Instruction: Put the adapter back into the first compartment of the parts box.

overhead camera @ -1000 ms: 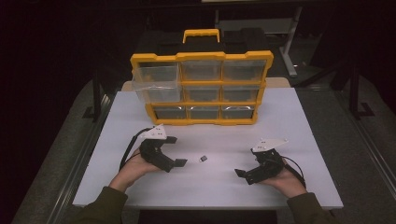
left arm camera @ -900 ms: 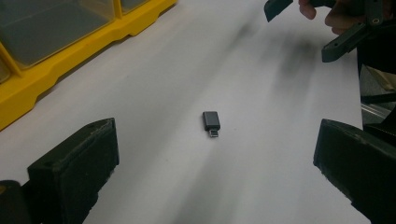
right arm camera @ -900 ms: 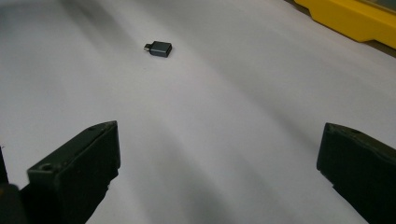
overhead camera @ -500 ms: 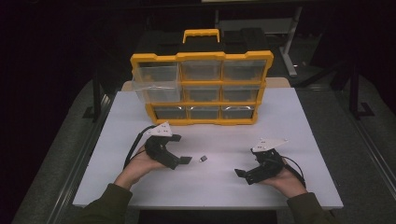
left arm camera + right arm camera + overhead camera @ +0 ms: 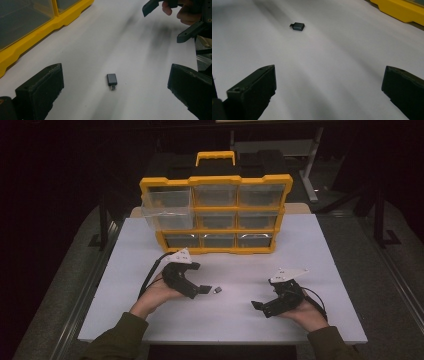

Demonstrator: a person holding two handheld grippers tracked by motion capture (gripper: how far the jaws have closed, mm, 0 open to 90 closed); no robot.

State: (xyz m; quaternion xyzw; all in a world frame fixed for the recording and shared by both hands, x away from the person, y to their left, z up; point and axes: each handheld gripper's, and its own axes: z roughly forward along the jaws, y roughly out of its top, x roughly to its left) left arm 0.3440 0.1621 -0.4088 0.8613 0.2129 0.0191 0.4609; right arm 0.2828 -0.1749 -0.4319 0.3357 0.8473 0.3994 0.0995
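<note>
Grey metal, the small flat adapter plug (image 5: 112,80) lies on the white table (image 5: 325,255) toward its near edge. The left tool (image 5: 204,290) has moved up to it, wide open, empty; a grasp seems next. The right tool (image 5: 257,305) waits open, empty.

A small dark grey adapter (image 5: 112,80) with a silver metal plug end lies on a plain white table (image 5: 320,255). Both the left gripper (image 5: 202,290) and the right gripper (image 5: 257,306) are black, each topped with a pale grey plate, and the person's sleeves (image 5: 117,340) are olive green. The organiser box (image 5: 215,215) has a bright yellow frame and handle with clear, colourless drawers.
</note>
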